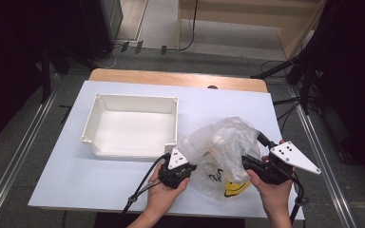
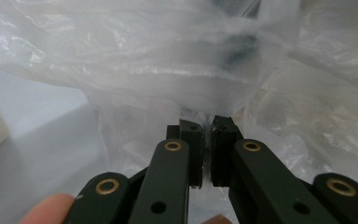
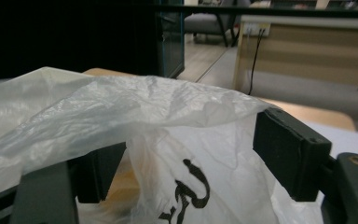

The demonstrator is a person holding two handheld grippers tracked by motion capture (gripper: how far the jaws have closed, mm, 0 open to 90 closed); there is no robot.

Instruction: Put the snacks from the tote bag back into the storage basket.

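near the front edge of the white table (image 1: 76, 180), right of the white rectangular plastic tray (image 1: 135, 124), sits a crumpled clear plastic bag (image 1: 223, 152) with black print. left gripper (image 2: 204, 140) is pinched tight on a fold of film; right gripper (image 3: 186, 158) stands wide apart (film draped between, unpressed). pulling now could tear the thin film or slip it free.

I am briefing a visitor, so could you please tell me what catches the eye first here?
A crumpled clear plastic bag with black and yellow print lies at the table's near right, the left claw pinching its film. An empty white tray sits beyond on the left.
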